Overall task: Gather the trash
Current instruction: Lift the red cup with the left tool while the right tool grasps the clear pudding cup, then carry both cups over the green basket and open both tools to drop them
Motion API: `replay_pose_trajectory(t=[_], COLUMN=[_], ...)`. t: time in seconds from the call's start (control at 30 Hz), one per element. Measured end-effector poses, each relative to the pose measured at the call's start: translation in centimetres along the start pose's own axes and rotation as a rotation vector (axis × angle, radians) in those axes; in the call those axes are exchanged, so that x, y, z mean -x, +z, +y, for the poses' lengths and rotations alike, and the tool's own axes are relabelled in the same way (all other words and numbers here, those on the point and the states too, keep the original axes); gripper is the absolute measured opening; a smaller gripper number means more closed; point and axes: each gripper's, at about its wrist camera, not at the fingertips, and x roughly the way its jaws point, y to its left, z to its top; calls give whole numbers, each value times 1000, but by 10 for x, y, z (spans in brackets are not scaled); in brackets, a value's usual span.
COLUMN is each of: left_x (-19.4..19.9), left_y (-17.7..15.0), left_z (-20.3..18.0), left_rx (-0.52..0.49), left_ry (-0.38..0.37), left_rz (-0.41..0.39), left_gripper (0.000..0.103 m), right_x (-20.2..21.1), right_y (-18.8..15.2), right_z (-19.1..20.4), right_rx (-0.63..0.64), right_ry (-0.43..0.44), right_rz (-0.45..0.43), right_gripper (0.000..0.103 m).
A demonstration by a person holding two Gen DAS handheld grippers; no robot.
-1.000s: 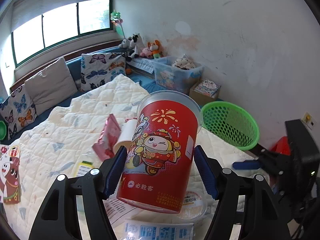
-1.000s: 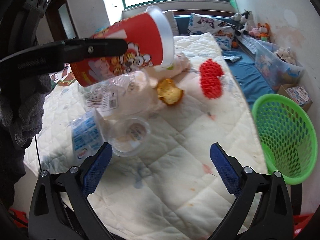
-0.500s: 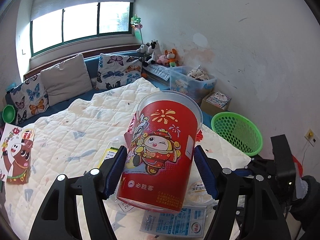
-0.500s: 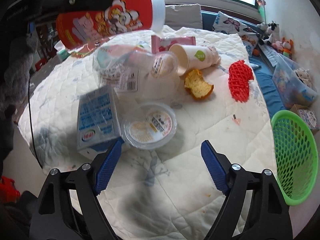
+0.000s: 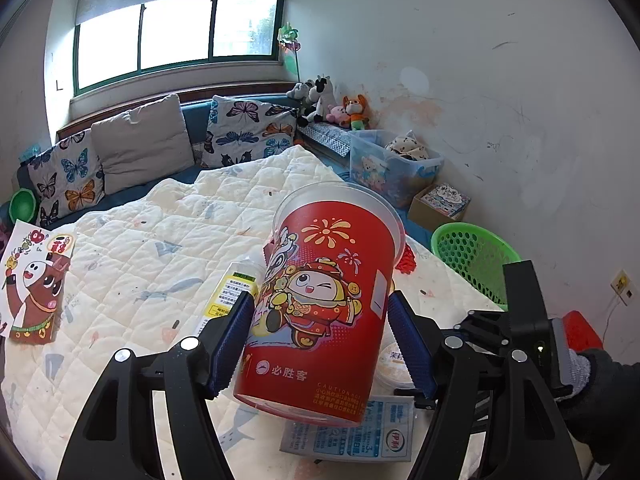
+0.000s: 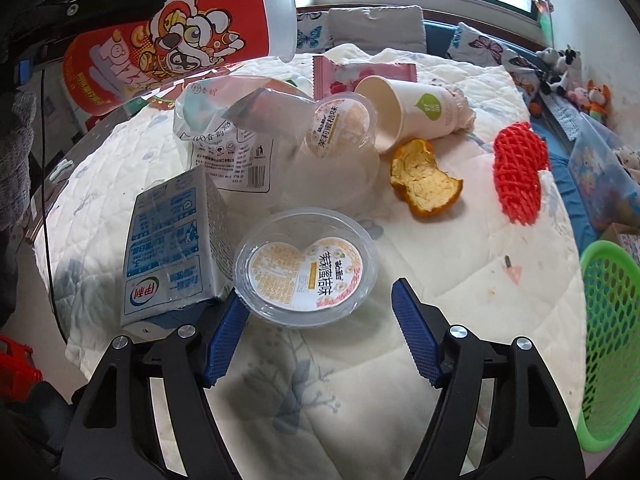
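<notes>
Between left hand-held gripper [image 5: 320, 344] pads, red cup [image 5: 320, 312] marked "必胜客", "CAUTION HOT".

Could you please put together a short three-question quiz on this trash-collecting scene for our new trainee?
1. True or false: the left gripper is empty.
2. Multiple choice: which item lies nearest the right gripper, just ahead of its open jaws? A) the orange peel B) the round clear plastic lid C) the red foam net
3. Fill in: the green basket stands off the ____ edge of the quilt-covered table, as the right wrist view shows it.

Key: 1. False; its jaws clamp the red paper cup, held off the table. 2. B. 3. Right.
</notes>
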Motion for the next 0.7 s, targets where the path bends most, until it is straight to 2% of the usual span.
replay_pose_trajectory(t=[0.07,0.13,0.5,0.7], left_x=[-1,-2,-14,-33], left_y=[0,1,11,20], left_z=[-1,-2,-32,-66], left_rx=[-2,-2,-26,-54], left_ry=[-1,-5,-71,-130], left_rz=[3,3,-6,2], left_gripper=[66,66,66,66], right_x=[-1,2,46,79], right_y=[0,0,-16,-31], right_z=[0,1,-13,-58], right_rx=[-12,-16,-129,-240], right_ry=[24,24,-38,-141], right_rz=[-3,-14,-103,-123], right_gripper=[59,56,56,56])
